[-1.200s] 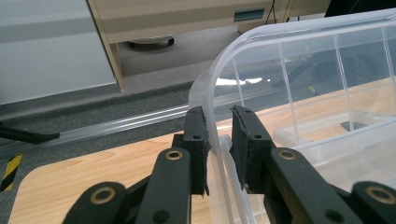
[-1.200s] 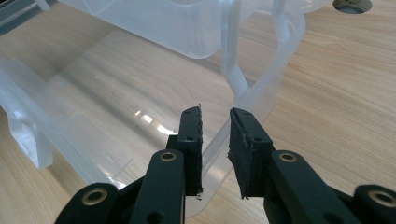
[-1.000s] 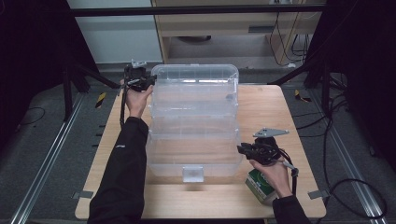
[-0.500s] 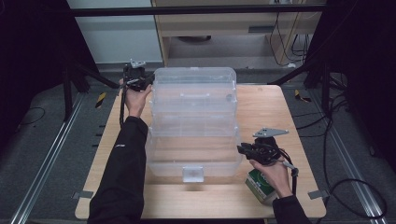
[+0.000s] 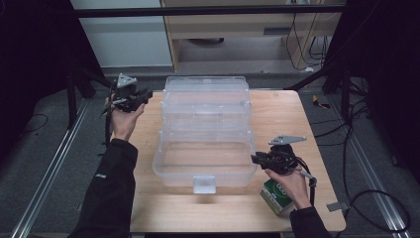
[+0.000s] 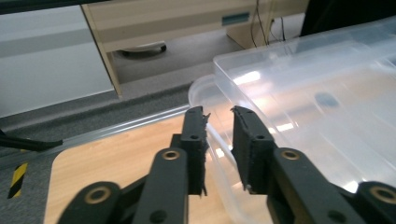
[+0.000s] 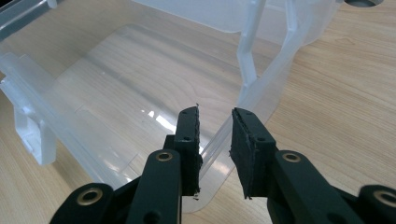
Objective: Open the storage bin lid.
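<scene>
A clear plastic tiered box [image 5: 205, 124] stands opened out across the middle of the table, its trays stepping back from the front latch [image 5: 204, 184]. My left gripper [image 5: 147, 94] is held off its far left corner, clear of the plastic. Its jaws have just been opening, and in the left gripper view this gripper [image 6: 219, 112] has the box [image 6: 303, 93] beyond it, with nothing pressed. My right gripper [image 5: 254, 159] sits at the near right corner. Its jaws [image 7: 215, 112] are open with a small gap, and the thin rim of the box [image 7: 116, 70] runs between them without being pinched.
A green and white carton [image 5: 275, 196] lies under my right hand near the table's front right corner. The wooden table [image 5: 277, 114] has bare room right of the box. Metal rails and cables run along the floor on both sides.
My left hand has drawn left, away from the box's far corner, and its jaws have parted. The top tier looks lower and farther back. The right hand has stayed put.
</scene>
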Demonstrator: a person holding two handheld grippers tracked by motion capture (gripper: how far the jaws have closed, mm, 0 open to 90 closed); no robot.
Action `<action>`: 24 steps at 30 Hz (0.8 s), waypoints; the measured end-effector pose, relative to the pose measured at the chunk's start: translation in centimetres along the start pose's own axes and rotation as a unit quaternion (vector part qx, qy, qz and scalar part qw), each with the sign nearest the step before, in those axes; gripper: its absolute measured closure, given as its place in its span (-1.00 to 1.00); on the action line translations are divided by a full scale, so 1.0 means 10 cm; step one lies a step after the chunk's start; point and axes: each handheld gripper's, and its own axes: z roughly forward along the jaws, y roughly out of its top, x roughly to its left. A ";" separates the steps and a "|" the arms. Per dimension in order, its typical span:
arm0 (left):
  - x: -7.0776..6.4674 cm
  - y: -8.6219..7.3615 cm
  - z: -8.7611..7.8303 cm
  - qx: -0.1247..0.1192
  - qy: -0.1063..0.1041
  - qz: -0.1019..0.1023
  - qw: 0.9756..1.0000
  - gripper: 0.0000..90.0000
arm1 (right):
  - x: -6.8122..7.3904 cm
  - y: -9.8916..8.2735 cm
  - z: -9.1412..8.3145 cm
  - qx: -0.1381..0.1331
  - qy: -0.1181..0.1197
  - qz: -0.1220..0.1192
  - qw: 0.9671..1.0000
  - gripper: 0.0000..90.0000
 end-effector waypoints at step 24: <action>-0.53 -0.94 -0.73 0.057 -0.076 0.016 0.995 0.24 | 0.01 0.03 0.00 0.014 -0.004 0.011 1.000 0.60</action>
